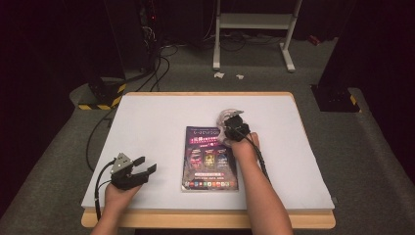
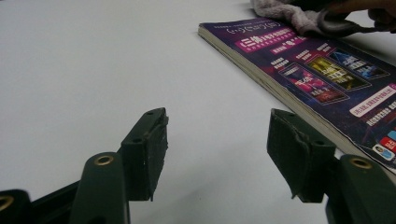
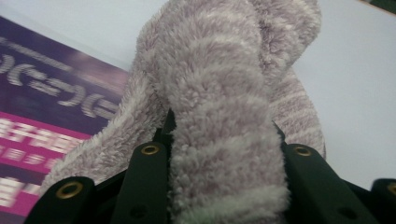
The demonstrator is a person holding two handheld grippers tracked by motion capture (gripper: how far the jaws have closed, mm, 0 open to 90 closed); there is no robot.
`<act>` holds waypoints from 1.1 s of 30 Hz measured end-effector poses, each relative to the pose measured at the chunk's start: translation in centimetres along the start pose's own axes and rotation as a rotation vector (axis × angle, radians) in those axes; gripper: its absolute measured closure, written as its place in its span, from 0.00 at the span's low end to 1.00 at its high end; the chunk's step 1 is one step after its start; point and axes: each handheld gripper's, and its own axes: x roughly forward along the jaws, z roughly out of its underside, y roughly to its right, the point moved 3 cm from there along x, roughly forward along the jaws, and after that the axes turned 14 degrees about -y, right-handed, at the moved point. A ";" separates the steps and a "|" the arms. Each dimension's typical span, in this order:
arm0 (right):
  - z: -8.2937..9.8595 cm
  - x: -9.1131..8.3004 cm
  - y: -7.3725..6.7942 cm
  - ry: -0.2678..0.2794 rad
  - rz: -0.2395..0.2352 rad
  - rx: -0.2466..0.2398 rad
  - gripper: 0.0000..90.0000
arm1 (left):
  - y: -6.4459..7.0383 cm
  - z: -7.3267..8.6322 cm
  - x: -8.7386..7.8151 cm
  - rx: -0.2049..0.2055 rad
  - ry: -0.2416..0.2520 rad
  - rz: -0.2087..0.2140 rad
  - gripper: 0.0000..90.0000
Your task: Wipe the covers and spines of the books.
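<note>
Near the table's (image 1: 147, 105) middle, at the magazine's (image 1: 209, 159) far right corner, I've got my right gripper (image 1: 234, 128) clamped on the fluffy grey cloth (image 3: 219, 107); my left gripper (image 1: 139, 169) sits agape near the front left corner

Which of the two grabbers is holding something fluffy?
The right gripper, its jaws squeezing the fuzzy lilac cloth by the magazine. The left gripper is open and empty.
</note>
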 end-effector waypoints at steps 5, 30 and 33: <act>0.7 0.0 1.5 -0.017 0.026 0.028 0.73 | 0.1 0.0 0.1 0.003 -0.005 0.000 0.42; -3.2 -0.8 -12.4 0.060 -0.080 -0.203 0.73 | -0.1 0.0 0.1 -0.001 -0.003 0.006 0.42; -3.2 -0.9 -13.2 0.067 -0.084 -0.226 0.73 | -0.1 0.0 0.0 -0.001 -0.003 0.006 0.42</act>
